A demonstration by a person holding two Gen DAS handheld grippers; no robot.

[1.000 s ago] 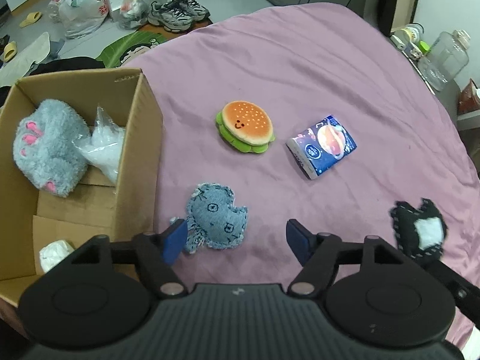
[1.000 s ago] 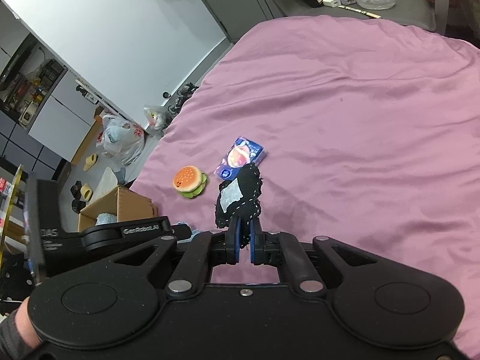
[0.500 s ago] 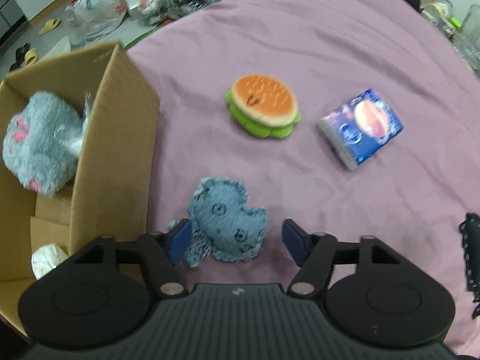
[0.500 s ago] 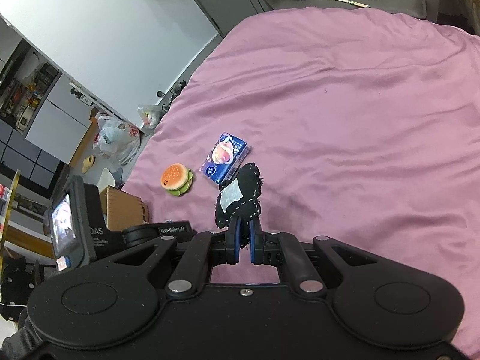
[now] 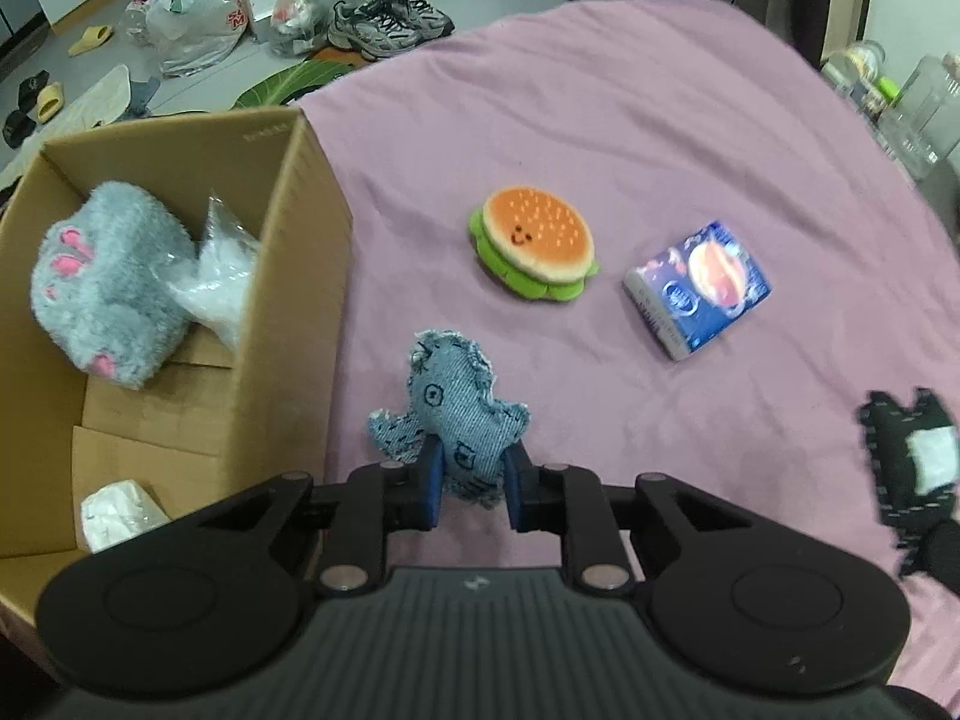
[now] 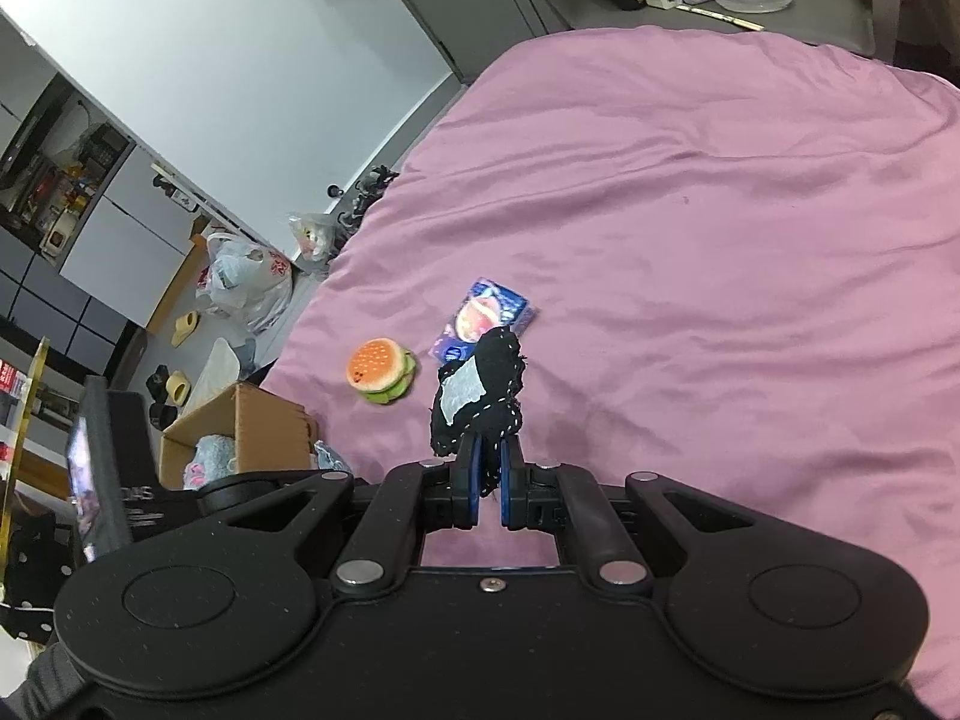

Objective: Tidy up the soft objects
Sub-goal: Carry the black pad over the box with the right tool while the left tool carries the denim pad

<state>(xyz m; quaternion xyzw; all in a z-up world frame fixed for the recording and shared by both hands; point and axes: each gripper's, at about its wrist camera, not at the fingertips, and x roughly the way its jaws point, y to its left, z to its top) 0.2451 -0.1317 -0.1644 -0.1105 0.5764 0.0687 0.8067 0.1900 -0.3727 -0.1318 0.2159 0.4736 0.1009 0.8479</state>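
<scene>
My left gripper point(image 5: 473, 489) is shut on a blue denim plush point(image 5: 451, 414) and holds it beside the open cardboard box point(image 5: 300, 300) at the left. The box holds a grey furry paw plush point(image 5: 102, 285), a clear plastic bag point(image 5: 219, 276) and a white wad point(image 5: 120, 513). My right gripper point(image 6: 489, 489) is shut on a black plush with a white patch point(image 6: 480, 399), held above the pink bedspread point(image 6: 720, 240); it also shows at the right of the left wrist view point(image 5: 912, 456). A burger plush point(image 5: 534, 243) and a blue tissue pack point(image 5: 699, 288) lie on the bed.
The bed edge runs along the far left. Beyond it on the floor are plastic bags point(image 5: 192, 24), sneakers point(image 5: 390, 21) and slippers point(image 5: 90, 36). Bottles and jars point(image 5: 900, 102) stand on a side table at the far right.
My left gripper has closed on the denim plush, which now stands up between the fingers. The right gripper still holds the black plush.
</scene>
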